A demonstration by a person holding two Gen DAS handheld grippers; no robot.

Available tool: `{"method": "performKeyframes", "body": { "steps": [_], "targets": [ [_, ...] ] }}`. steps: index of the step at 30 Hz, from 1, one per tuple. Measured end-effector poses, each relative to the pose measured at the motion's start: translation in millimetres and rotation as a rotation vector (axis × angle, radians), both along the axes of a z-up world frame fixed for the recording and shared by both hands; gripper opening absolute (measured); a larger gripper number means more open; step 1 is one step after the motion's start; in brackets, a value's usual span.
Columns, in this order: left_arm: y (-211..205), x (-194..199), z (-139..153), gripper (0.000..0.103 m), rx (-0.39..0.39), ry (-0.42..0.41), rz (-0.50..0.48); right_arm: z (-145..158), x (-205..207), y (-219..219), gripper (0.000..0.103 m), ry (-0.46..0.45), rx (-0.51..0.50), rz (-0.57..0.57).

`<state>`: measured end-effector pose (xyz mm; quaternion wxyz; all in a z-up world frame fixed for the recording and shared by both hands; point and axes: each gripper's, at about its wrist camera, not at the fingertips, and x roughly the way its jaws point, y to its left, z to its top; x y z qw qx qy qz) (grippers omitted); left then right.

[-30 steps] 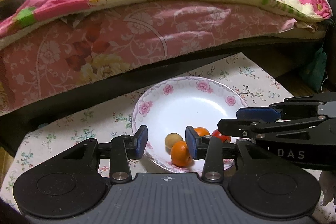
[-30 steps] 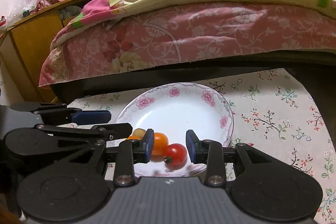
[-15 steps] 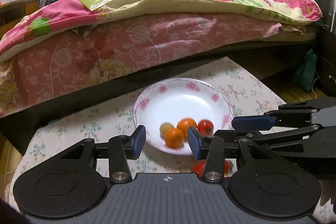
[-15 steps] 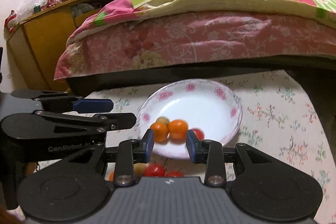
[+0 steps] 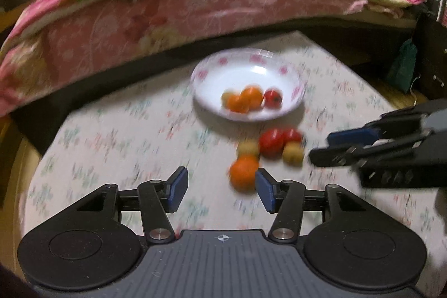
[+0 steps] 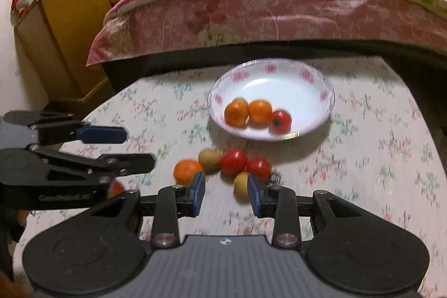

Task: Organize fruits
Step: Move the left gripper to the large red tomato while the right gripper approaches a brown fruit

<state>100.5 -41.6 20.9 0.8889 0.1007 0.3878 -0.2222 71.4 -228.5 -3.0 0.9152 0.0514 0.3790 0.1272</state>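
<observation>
A white floral plate (image 5: pixel 290 74) (image 6: pixel 313 77) on the table holds two oranges (image 6: pixel 248 111), a red tomato (image 6: pixel 280 121) and a small yellow-brown fruit behind them. In front of the plate lie an orange (image 5: pixel 243 175) (image 6: pixel 186 171), two tomatoes (image 5: pixel 271 142) (image 6: pixel 233 161) and two yellow-brown fruits (image 6: pixel 210 157). My left gripper (image 5: pixel 220 189) is open and empty, with the loose orange just ahead near its right finger. My right gripper (image 6: pixel 226 193) is open and empty, with a yellow-brown fruit (image 6: pixel 242 186) by its right finger.
The table has a floral cloth (image 6: pixel 377 152). A bed with pink bedding (image 6: pixel 265 16) runs along its far side. A wooden cabinet (image 6: pixel 64 27) stands at the left. Each gripper shows at the side of the other's view (image 5: pixel 391 147) (image 6: pixel 69 158).
Both grippers have pulled back from the plate toward the table's near side. The loose fruits in front of the plate have come into view. Both stay open.
</observation>
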Motion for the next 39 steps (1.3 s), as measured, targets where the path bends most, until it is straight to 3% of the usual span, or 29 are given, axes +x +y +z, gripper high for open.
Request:
{"method": "performKeyframes", "body": {
  "steps": [4, 11, 25, 30, 39],
  "targets": [
    [15.9, -9.8, -13.6, 0.062, 0.031, 0.067, 0.031, -4.7, -5.1, 5.7, 0.031, 0.071, 0.021, 0.003],
    [26.3, -16.8, -25.6, 0.067, 0.057, 0.091, 0.038, -11.2, -0.5, 10.6, 0.031, 0.069, 0.002, 0.021],
    [18.9, -3.2, -51.7, 0.069, 0.089, 0.138, 0.032, -24.3, 16.8, 0.7, 0.032, 0.07, -0.009, 0.009],
    [13.0, -2.6, -49.7, 0.054, 0.118, 0.095, 0.02, -28.8, 24.1, 5.9, 0.032, 0.035, -0.046, 0.018],
    [9.1, -2.7, -47.3, 0.051, 0.102, 0.08, 0.006, -40.7, 35.5, 1.8, 0.032, 0.029, -0.044, 0.006]
  ]
}}
